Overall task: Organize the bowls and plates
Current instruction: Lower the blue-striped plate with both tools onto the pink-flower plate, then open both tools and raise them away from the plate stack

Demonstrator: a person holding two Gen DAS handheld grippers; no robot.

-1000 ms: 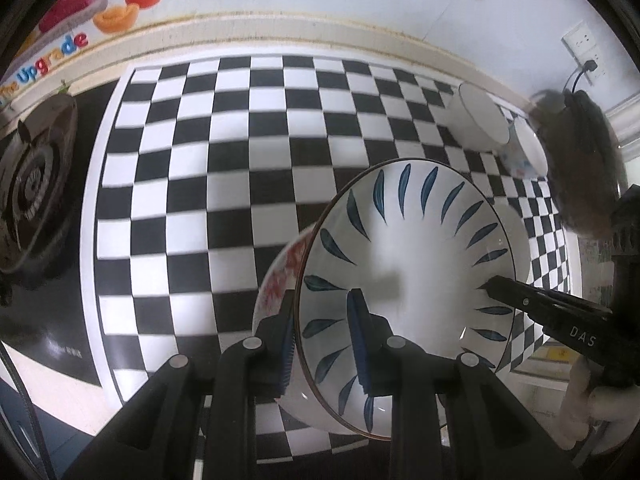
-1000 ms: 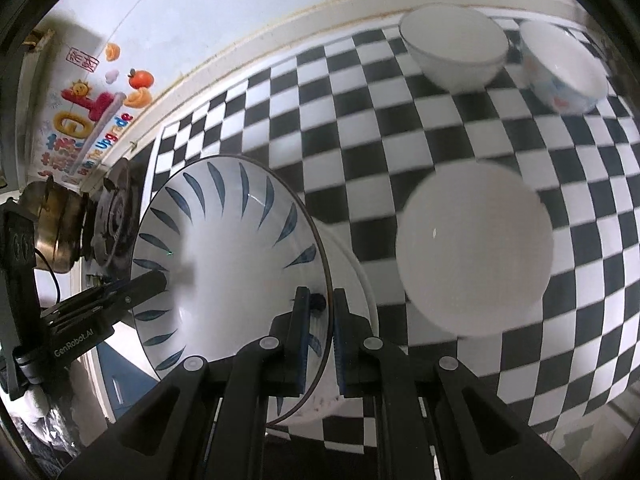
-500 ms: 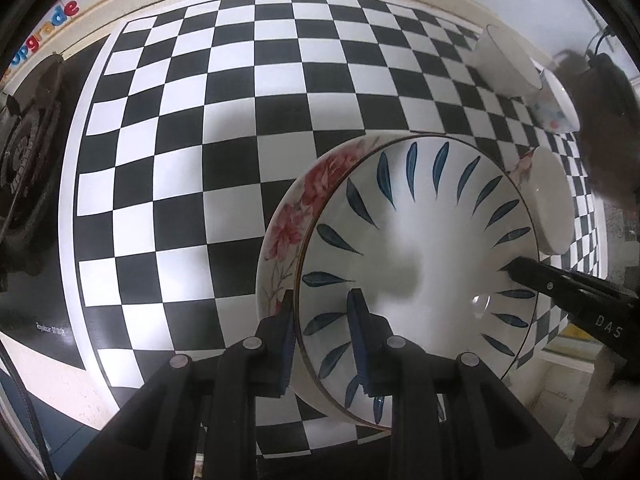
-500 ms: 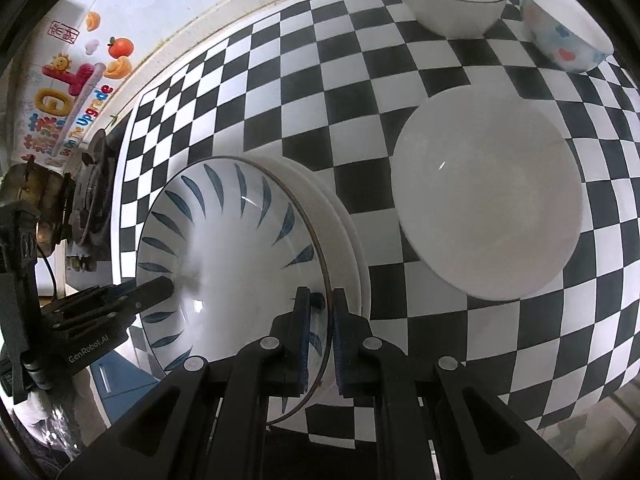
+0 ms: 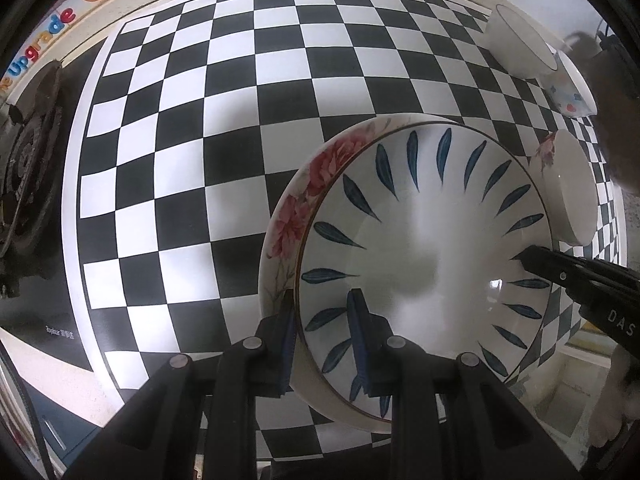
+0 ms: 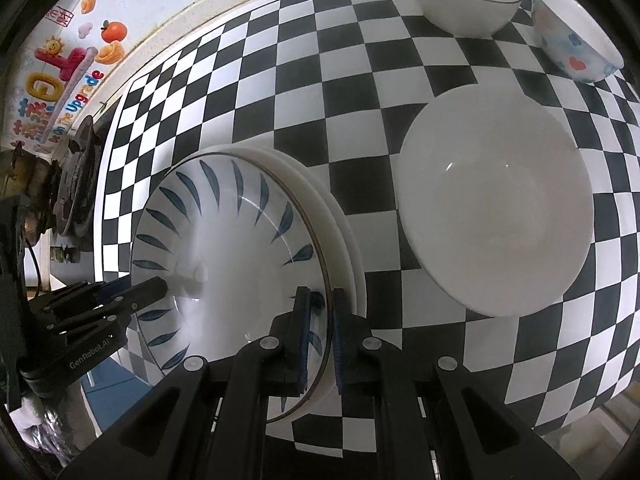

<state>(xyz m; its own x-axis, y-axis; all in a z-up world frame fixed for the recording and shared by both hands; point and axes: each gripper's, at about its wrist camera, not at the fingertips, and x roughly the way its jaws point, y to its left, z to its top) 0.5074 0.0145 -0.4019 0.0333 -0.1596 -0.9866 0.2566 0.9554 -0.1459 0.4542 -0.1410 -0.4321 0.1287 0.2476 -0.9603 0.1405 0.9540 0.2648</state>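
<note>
The checkered tabletop (image 5: pixel 248 128) carries everything here, black and white squares running up to the pale wall edge. Near its front side sits a floral plate (image 5: pixel 296 208) with red blossoms on its rim, and right over it is the blue-leaf plate (image 5: pixel 424 248), white with dark blue leaf strokes around the inside. The two look stacked, though I cannot tell whether the upper one has fully settled. Both sets of tongs grip the blue-leaf plate by opposite edges: the left tongs (image 5: pixel 322 336) are narrowed onto its rim, one pad inside and one outside, and the right tongs (image 6: pixel 320 332) are pinched nearly together on the far rim. Just beside the blue-leaf plate, on the right tongs' side, lies a plain white plate (image 6: pixel 496 208), apart from the stack. Beyond that plate, toward the wall, stand a white bowl (image 6: pixel 460 0) and, next to it, a smaller patterned bowl (image 6: pixel 572 44) with blue and red spots. On the opposite side of the blue-leaf plate, off the checkered area, is a dark stove burner (image 5: pixel 28 168).
</note>
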